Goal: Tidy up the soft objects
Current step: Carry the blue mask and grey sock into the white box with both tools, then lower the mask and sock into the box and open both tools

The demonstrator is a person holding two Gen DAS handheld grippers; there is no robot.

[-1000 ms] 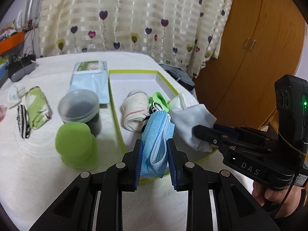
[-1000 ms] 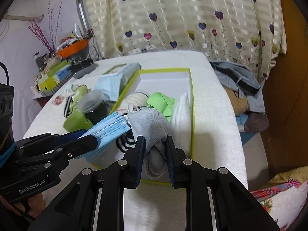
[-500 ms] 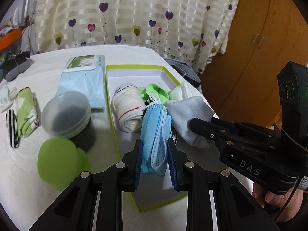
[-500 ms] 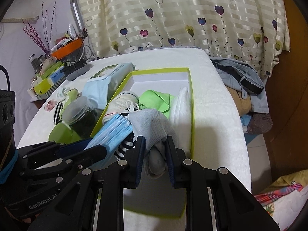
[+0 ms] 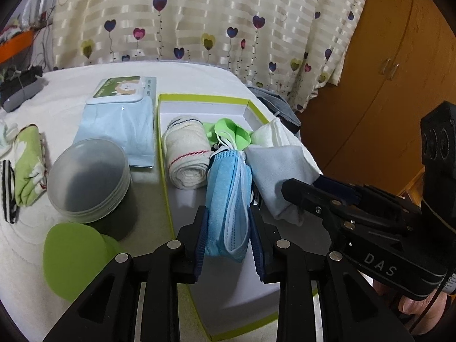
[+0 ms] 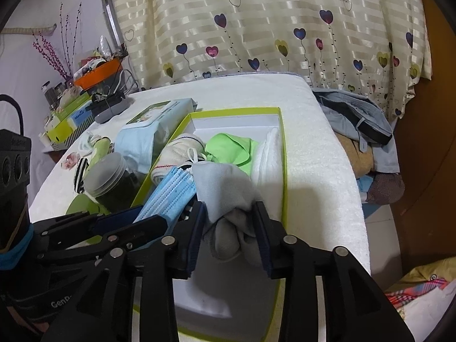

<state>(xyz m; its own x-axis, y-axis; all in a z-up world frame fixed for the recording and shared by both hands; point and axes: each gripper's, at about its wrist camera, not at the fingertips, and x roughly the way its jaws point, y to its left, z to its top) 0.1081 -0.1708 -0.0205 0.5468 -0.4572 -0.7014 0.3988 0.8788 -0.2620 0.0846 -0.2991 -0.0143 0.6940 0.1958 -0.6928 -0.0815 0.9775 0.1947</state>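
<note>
Left claw (image 5: 228, 242): pinching the folded blue paper face mask (image 5: 228, 193) above the white box with green edges (image 5: 171, 199).
Right claw (image 6: 230, 232): pinching the pale grey cloth (image 6: 225, 191), just right of the mask.
Box: its near floor is bare white.

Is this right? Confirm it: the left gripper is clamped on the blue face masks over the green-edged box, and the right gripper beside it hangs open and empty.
Not quite. The right gripper is not empty: it is shut on a pale grey sock, as the right wrist view shows. The rest holds: the left gripper is clamped on the blue face masks over the green-edged box.
</note>
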